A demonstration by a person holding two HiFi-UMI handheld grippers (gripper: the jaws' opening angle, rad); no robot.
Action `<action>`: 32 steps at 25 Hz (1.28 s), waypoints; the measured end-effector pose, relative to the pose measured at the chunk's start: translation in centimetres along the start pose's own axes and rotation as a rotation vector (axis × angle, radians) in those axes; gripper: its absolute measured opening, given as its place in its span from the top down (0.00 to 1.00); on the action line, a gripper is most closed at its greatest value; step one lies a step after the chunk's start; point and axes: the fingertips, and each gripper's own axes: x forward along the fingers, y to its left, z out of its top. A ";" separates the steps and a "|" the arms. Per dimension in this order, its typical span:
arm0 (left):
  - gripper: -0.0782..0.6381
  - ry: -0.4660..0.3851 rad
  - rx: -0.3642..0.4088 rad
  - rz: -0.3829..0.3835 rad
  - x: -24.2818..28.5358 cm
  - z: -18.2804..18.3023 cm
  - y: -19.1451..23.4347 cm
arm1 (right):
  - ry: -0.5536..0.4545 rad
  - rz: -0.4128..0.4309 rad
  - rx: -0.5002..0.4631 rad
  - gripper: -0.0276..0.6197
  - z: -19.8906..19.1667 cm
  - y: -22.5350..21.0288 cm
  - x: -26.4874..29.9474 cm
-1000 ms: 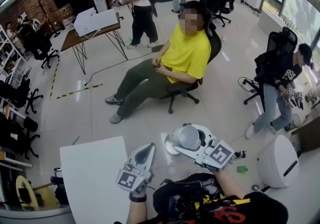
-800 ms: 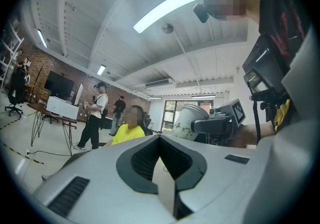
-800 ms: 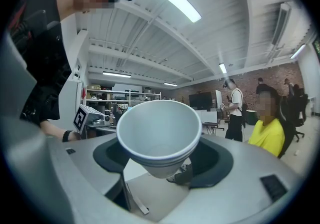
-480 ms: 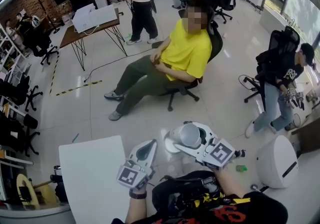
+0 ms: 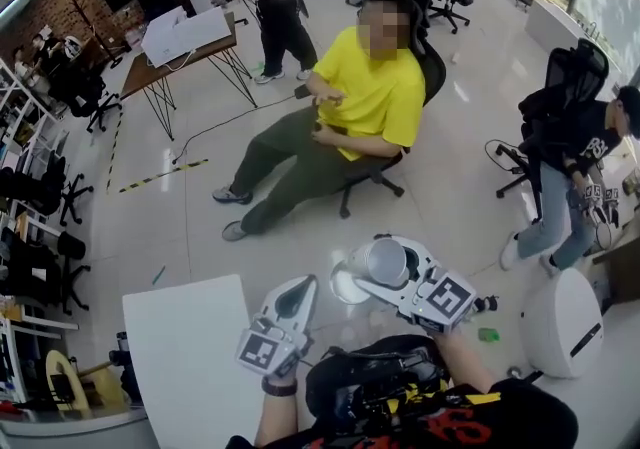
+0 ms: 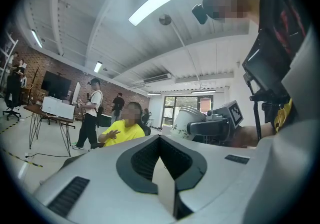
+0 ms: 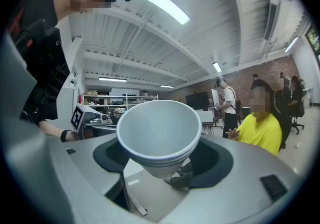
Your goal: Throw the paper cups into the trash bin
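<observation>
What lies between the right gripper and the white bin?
Head view: bare floor, with one small green scrap, separates the right gripper, holding paper cups, from the white bin.

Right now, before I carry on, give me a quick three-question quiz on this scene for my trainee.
1. True or false: the right gripper is empty.
2. In the head view, the white trash bin stands: A) on the white table; B) right of the right gripper; C) behind the seated person.
3. Fill in: the left gripper has its jaws ___.
Key: 1 false, it grips stacked paper cups; 2 B; 3 shut, with nothing between them.
</observation>
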 end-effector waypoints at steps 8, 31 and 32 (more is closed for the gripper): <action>0.89 0.053 -0.016 0.071 1.4 -0.7 0.4 | 0.001 0.061 0.039 0.42 -1.1 -2.8 0.5; 0.89 0.183 -0.167 0.198 7.3 -9.4 5.0 | 0.135 0.203 0.198 0.42 -10.3 -8.3 5.9; 0.89 0.182 -0.179 0.196 8.0 -10.1 5.0 | 0.165 0.199 0.193 0.42 -11.3 -8.6 5.9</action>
